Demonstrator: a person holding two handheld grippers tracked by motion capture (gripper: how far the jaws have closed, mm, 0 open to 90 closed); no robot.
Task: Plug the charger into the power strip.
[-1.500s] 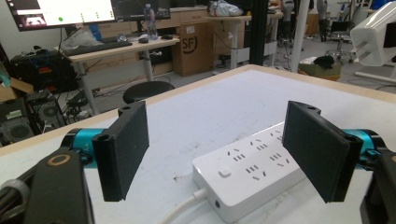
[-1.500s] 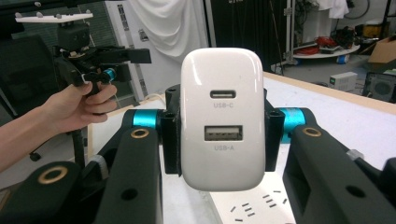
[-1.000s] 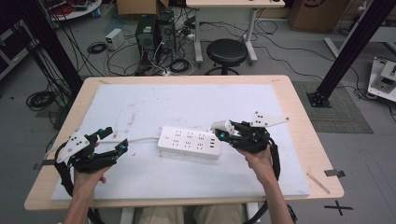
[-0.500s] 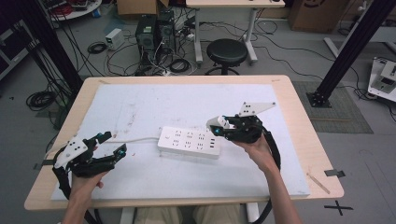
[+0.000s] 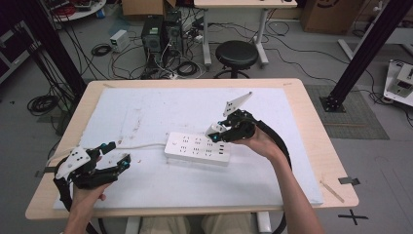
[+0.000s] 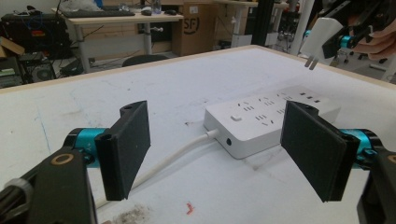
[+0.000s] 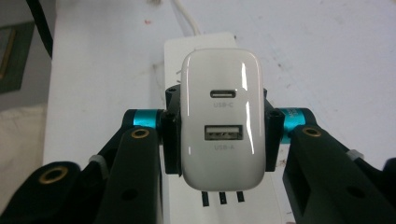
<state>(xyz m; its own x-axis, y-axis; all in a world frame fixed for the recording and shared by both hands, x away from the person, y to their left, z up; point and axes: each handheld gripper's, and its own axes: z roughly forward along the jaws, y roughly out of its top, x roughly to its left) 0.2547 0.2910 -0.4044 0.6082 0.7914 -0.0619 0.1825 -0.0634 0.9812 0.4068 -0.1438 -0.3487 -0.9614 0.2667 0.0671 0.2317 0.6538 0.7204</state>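
White padding (image 5: 160, 109) covers the wooden table; right tool (image 5: 220, 135) pinches a charger (image 5: 215, 130), left tool (image 5: 119, 155) spread.

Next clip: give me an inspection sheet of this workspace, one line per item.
Surface: wooden table under a scuffed white mat.
Job's things: white power strip flat on the mat; white USB charger held above it, prongs free.
Clutter: stick and tape at the table's right edge.
Grippers: right gripper shut on the charger; left gripper open, holding nothing, jaws just been closing slightly.
Cables: strip's white cord runs left.
Surroundings: stool, computers, floor cables.
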